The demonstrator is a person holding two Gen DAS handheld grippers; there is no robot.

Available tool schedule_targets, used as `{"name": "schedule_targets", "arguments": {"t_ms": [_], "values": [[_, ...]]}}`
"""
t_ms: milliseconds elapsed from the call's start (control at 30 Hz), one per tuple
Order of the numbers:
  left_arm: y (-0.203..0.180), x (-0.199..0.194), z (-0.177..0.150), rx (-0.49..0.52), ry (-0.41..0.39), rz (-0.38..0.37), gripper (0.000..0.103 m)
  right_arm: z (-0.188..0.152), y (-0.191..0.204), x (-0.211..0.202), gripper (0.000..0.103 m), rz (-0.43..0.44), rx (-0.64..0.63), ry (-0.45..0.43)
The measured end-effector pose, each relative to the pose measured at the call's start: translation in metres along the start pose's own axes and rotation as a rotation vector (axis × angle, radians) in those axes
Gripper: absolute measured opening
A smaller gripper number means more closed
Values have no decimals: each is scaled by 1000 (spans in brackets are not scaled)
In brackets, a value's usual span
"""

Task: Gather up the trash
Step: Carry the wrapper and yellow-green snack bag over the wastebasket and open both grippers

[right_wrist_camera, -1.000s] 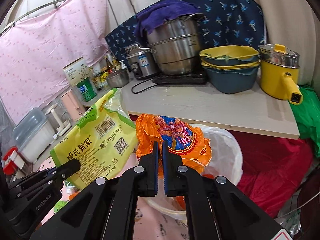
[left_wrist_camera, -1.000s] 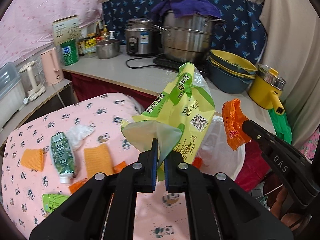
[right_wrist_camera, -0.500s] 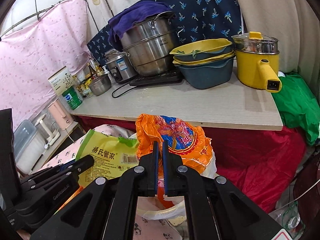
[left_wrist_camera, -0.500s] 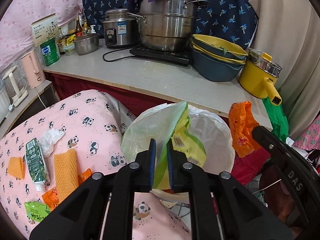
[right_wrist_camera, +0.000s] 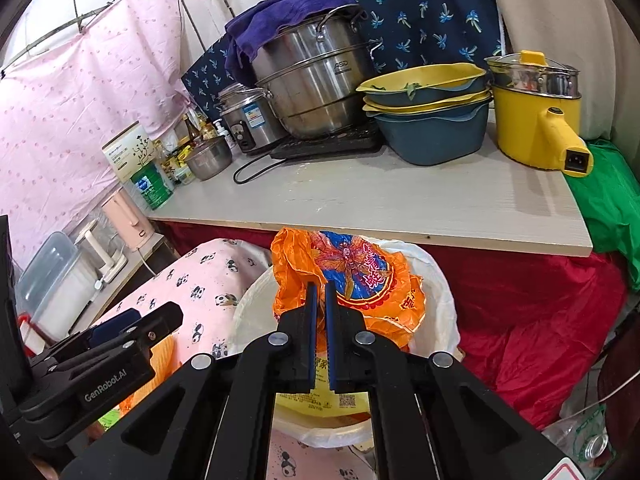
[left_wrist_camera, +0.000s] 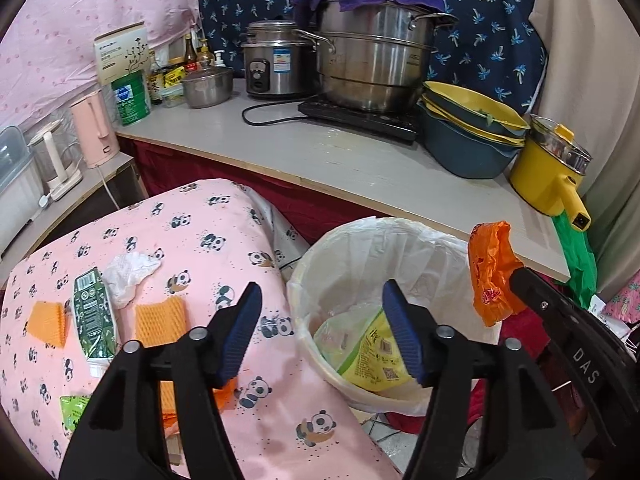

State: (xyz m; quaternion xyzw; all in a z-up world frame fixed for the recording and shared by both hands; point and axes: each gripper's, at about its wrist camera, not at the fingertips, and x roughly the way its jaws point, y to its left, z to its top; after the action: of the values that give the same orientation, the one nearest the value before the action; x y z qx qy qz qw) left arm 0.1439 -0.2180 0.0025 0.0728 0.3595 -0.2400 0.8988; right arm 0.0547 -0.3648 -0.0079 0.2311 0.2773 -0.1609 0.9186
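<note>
Panda cloth [left_wrist_camera: 192, 240]: two orange pads [left_wrist_camera: 161, 319].

Left hand-held gripper [left_wrist_camera: 320, 330] in matte black plastic, two ribbed dark-blue finger pads [left_wrist_camera: 242, 334], round silver screws on each finger link, white "GenRobot.AI" lettering on its side, right hand-held gripper [right_wrist_camera: 319, 336] likewise black with blue pads, silver screws, "DAS" lettering

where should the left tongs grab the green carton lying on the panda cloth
Grip the green carton across its narrow width near the middle, coming straight down from above. It lies flat, long axis running away from the camera, so both long edges look exposed. The crumpled white tissue sits by its upper right, so stay below that.
</note>
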Motion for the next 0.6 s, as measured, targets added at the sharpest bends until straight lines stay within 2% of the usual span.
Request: {"name": "schedule_targets", "arguments": {"t_ms": [67,233,600], "values": [[4,-1,-2,-6,0,9,68,0,5,5,4,4,-12,8],[15,-2,-4,-19,0,26,72,0,16,15,11,12,-23,25],[32,-7,-8,-59,-5,43,77,0,25,13,12,18,-32,25]]}}
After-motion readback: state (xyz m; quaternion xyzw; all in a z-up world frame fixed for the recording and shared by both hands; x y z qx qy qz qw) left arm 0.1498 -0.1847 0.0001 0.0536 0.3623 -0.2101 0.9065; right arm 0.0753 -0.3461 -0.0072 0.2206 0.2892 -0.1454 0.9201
